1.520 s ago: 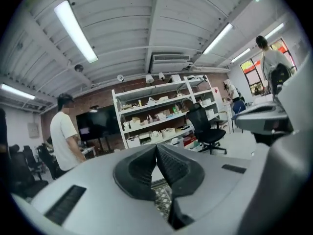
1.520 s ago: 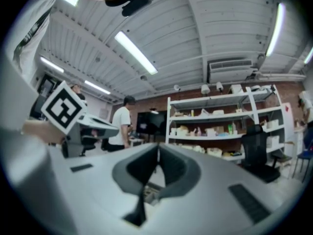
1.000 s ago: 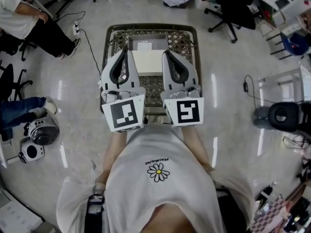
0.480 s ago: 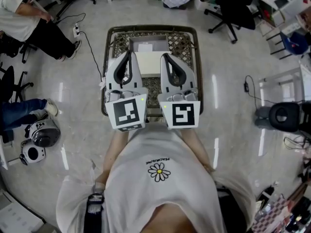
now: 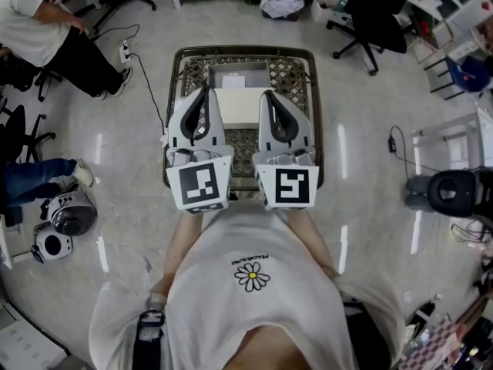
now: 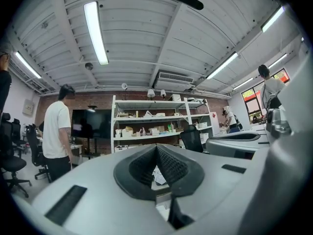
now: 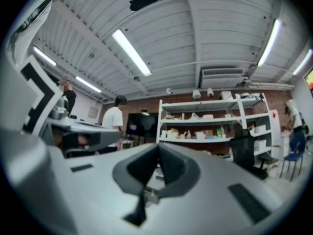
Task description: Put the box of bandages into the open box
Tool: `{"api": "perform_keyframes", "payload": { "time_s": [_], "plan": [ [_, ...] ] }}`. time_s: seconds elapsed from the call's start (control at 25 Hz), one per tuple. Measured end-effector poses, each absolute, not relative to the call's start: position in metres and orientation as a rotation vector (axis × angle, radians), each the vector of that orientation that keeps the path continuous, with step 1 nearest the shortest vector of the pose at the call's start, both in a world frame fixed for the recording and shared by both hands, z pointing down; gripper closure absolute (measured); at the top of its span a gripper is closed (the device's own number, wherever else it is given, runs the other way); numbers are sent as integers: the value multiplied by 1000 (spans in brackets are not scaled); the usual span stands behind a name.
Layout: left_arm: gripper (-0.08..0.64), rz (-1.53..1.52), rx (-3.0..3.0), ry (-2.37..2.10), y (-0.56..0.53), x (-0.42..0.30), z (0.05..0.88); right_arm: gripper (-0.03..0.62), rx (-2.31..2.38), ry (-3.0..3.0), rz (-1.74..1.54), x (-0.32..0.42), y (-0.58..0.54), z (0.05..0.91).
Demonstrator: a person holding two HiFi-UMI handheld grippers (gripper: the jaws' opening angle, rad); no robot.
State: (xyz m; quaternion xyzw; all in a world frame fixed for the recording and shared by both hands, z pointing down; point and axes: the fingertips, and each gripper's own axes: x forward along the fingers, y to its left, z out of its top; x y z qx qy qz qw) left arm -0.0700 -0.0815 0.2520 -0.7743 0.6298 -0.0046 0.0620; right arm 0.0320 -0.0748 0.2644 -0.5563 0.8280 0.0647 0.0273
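Observation:
In the head view a grey open box (image 5: 258, 74) with something white inside stands at the far middle of a small table (image 5: 291, 72) with a patterned top. Just in front of it lies a flat white piece (image 5: 239, 106); I cannot tell whether it is the bandage box or a flap. My left gripper (image 5: 204, 91) and right gripper (image 5: 267, 95) hover level side by side over the table's near half, flanking that white piece. Both are shut and hold nothing. The left gripper view shows its jaws (image 6: 156, 148) closed, and the right gripper (image 7: 159, 148) looks the same in its own view.
The table has a dark raised rim (image 5: 314, 129). A person (image 5: 46, 33) sits at the far left near a cable and power strip (image 5: 125, 51). An office chair (image 5: 377, 14) stands far right and a round device (image 5: 454, 193) stands at the right. Shelves (image 6: 156, 126) lie ahead.
Both grippers stay shut over the table in nearly the same place. The right gripper has tilted slightly, and the two stand a touch closer together.

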Motion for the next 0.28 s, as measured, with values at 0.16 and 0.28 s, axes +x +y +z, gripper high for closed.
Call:
{"api": "perform_keyframes", "payload": {
  "time_s": [0.16, 0.28],
  "plan": [
    [538, -11, -2332, 1901, -76, -68, 248, 561, -1712, 2553, 229, 33, -72, 261],
    [538, -16, -2336, 1899, -75, -66, 248, 561, -1706, 2549, 230, 34, -70, 259]
  ]
}}
